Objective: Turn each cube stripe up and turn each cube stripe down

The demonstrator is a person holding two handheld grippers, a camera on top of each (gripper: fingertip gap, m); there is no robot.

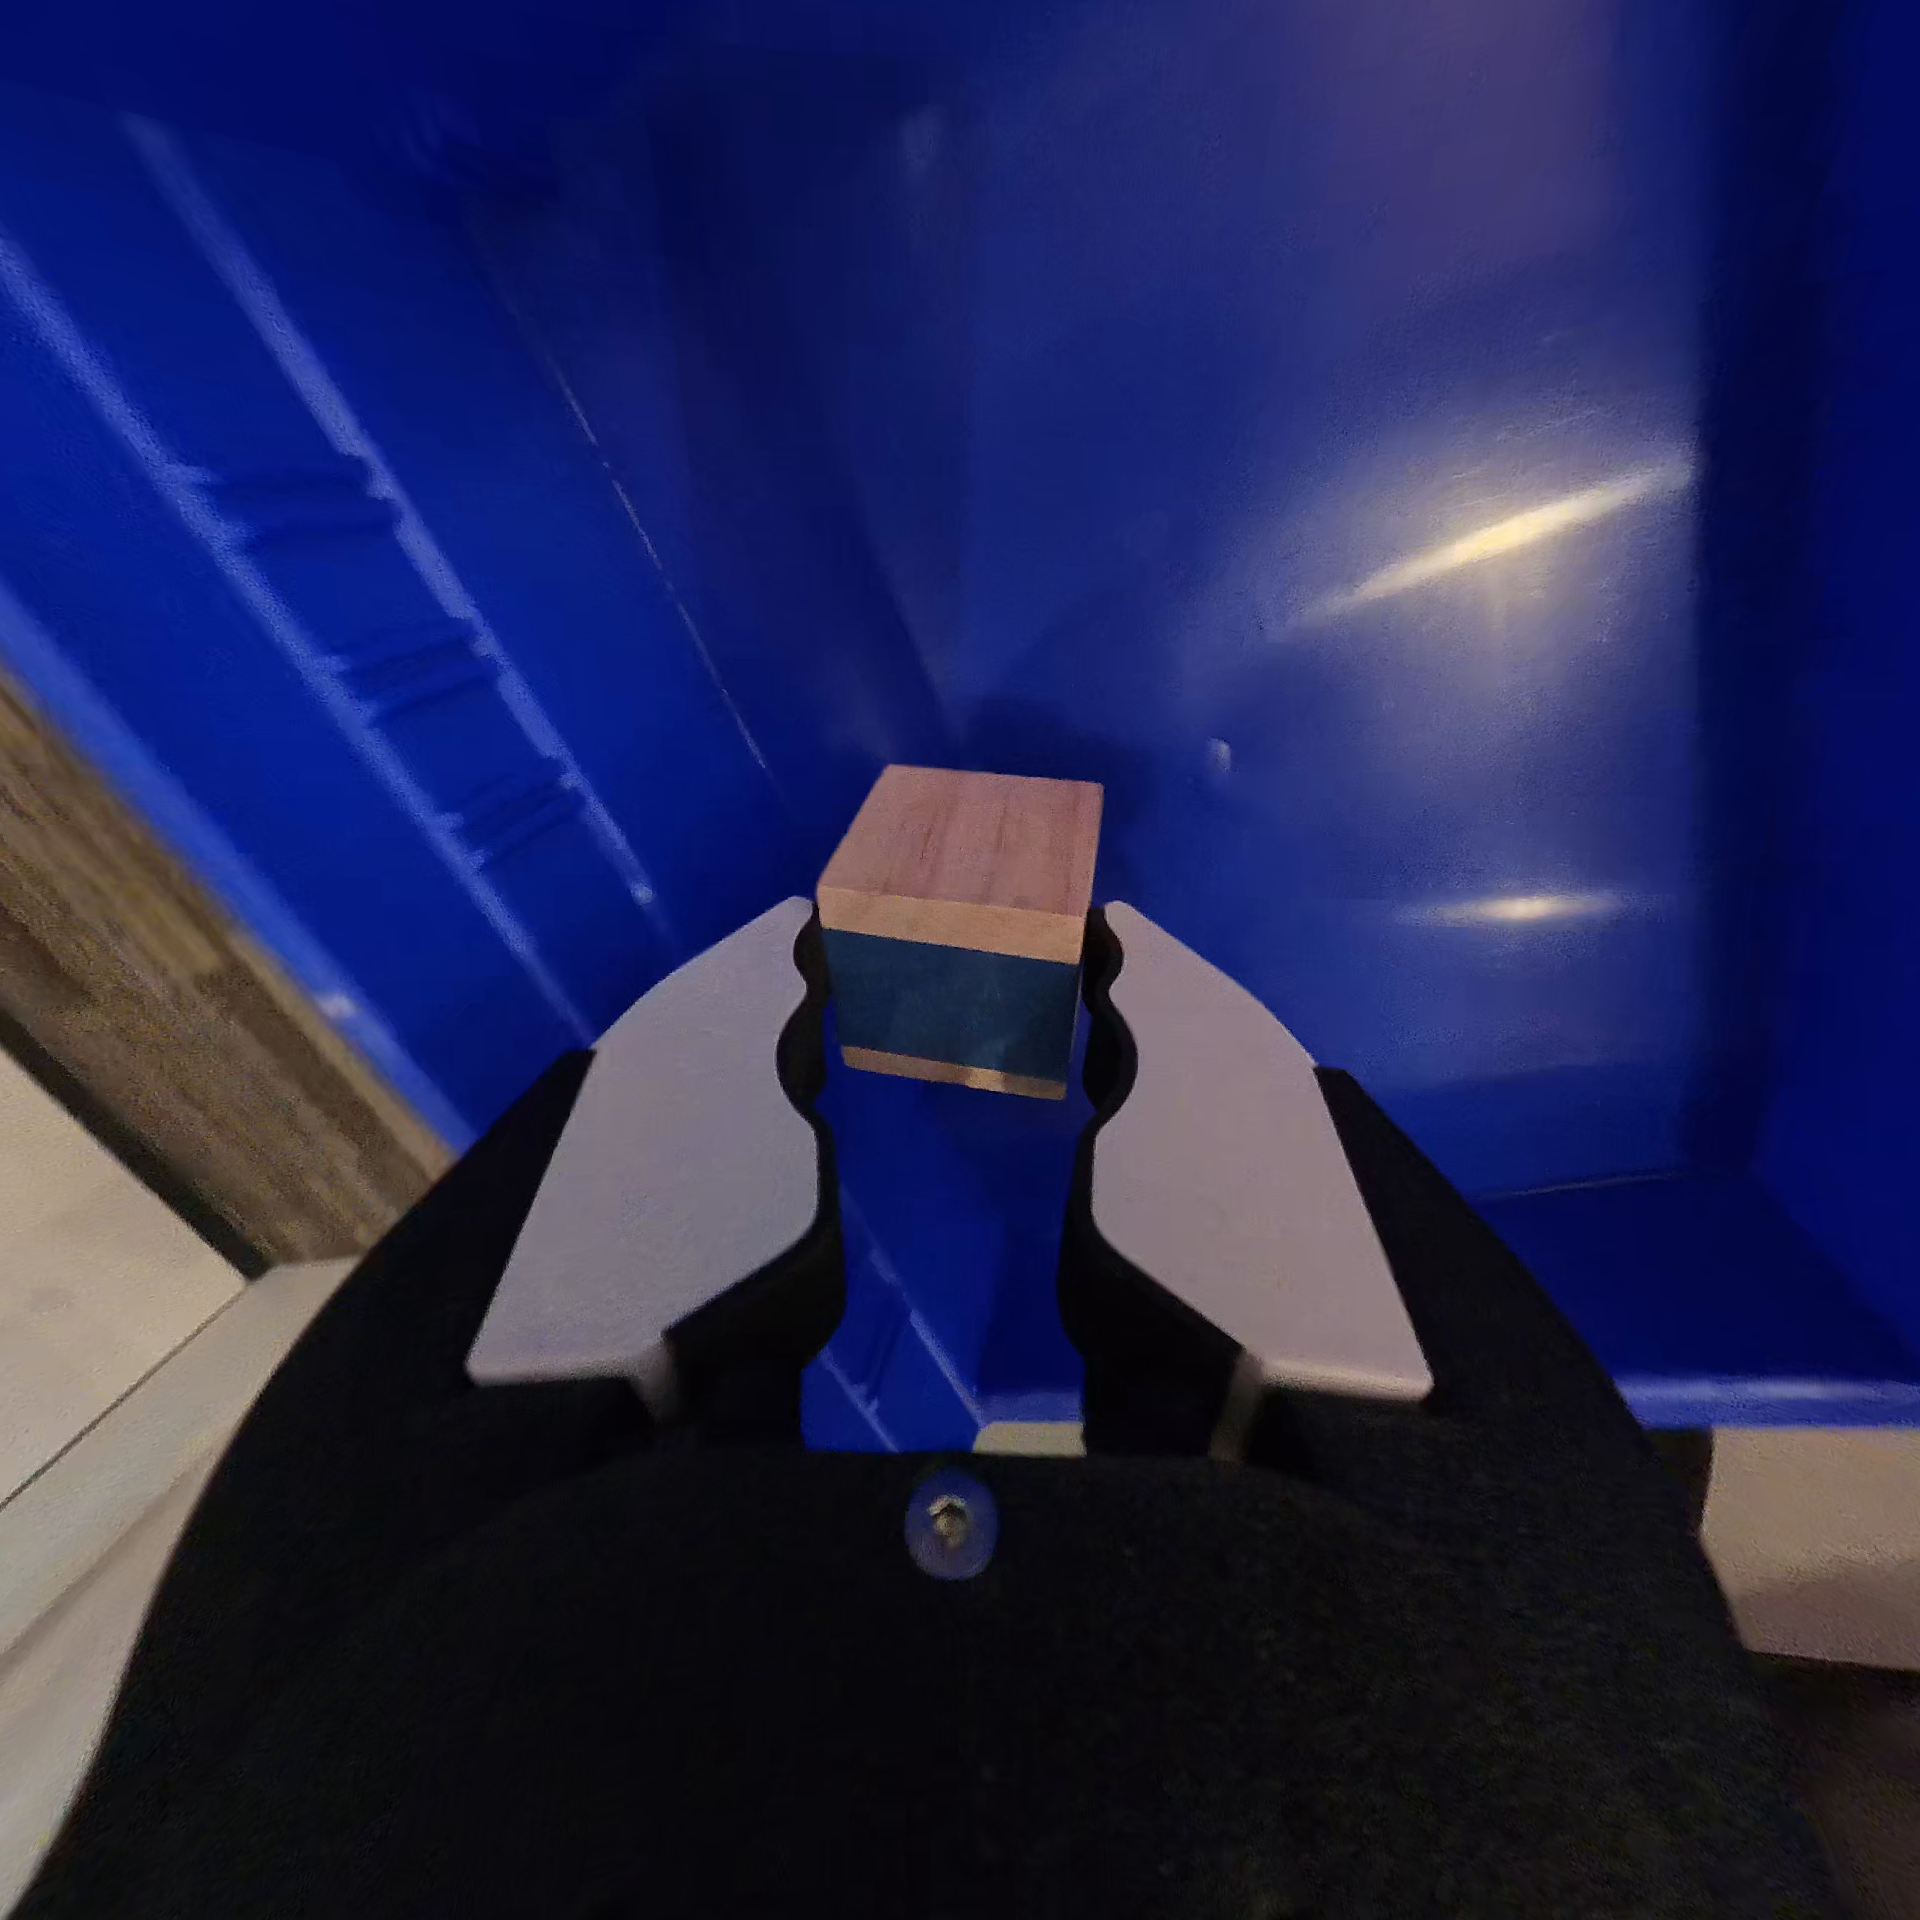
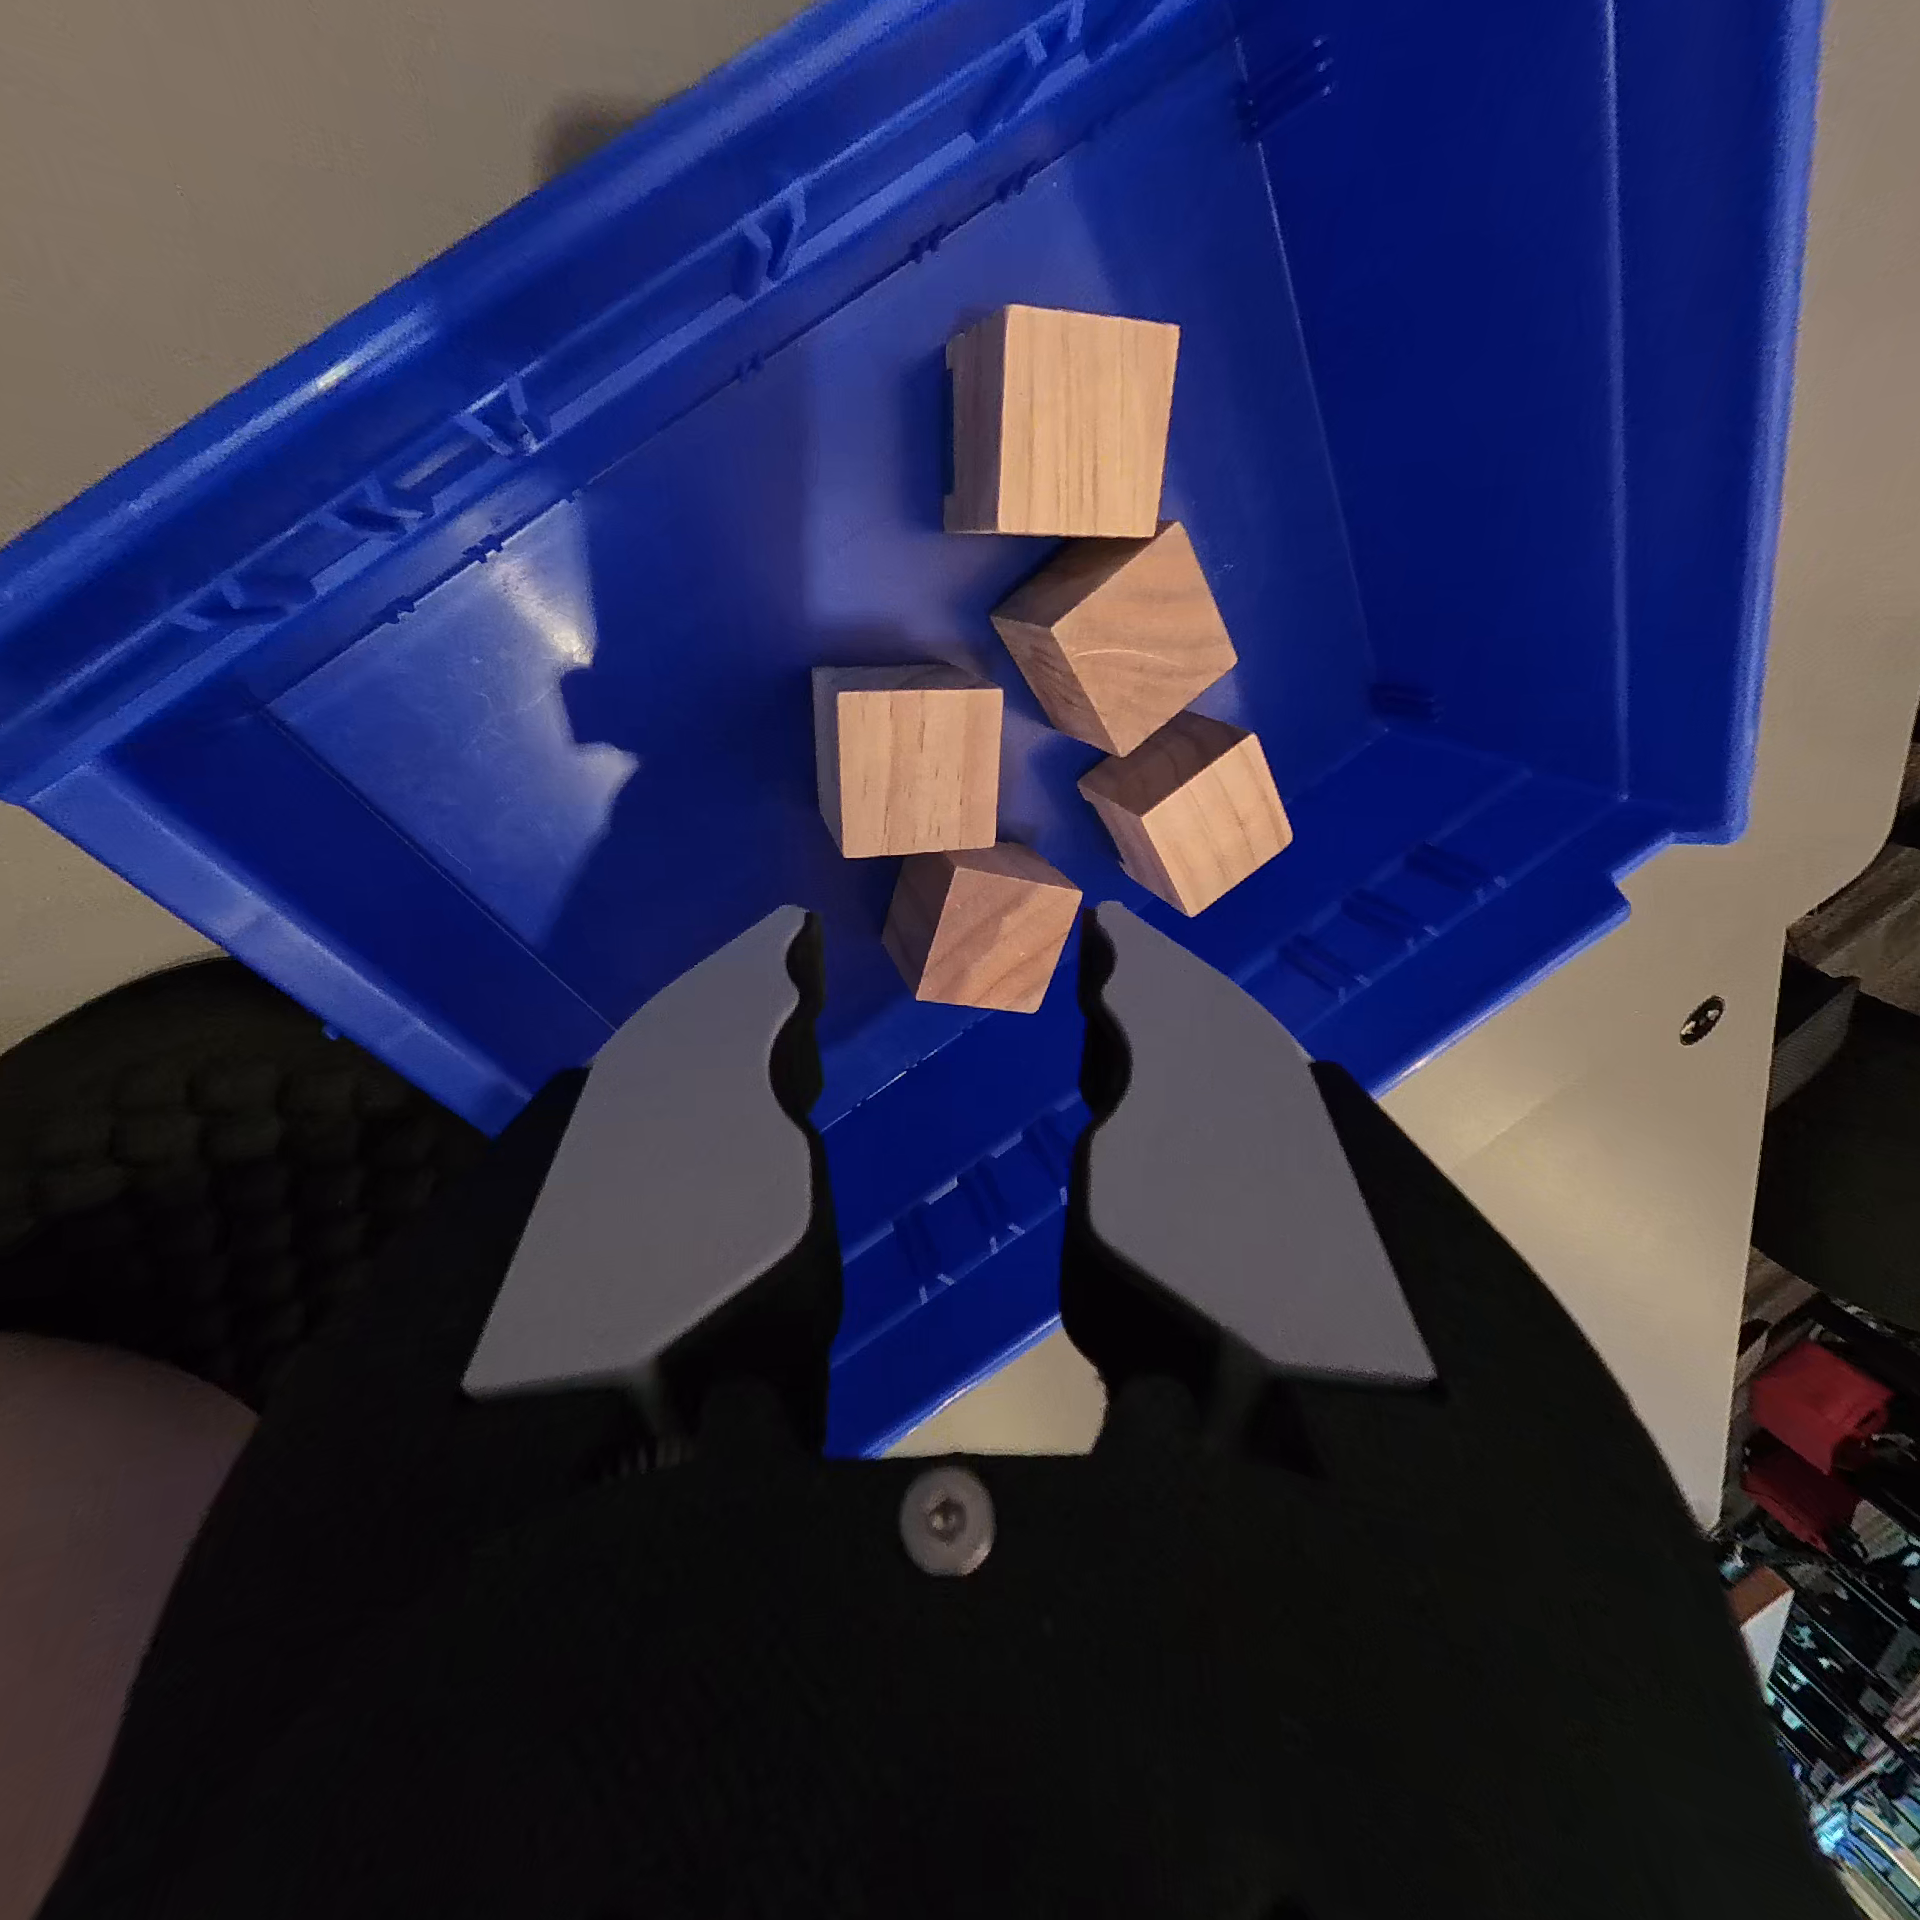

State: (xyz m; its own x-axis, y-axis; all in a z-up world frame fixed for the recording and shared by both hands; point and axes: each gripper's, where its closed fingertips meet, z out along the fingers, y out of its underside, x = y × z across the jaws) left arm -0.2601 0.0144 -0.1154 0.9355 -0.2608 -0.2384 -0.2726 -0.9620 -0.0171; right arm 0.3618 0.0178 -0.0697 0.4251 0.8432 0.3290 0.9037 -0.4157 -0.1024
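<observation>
Inside the blue bin (image 2: 416, 748), five wooden cubes (image 2: 1060, 426) cluster toward the right half of the floor, touching or nearly touching one another; the gaps between them are narrow. The left half of the bin floor lies bare and gives open access from above. The nearest cube (image 2: 982, 930) sits just ahead of the right gripper (image 2: 948, 935), between the lines of its spread fingers. Bin walls enclose the floor on all sides. In the left wrist view, the left gripper (image 1: 951, 977) and its held cube (image 1: 956, 935) face a blue wall (image 1: 1351, 520) close ahead, with a ribbed rim (image 1: 416, 675) to the left
</observation>
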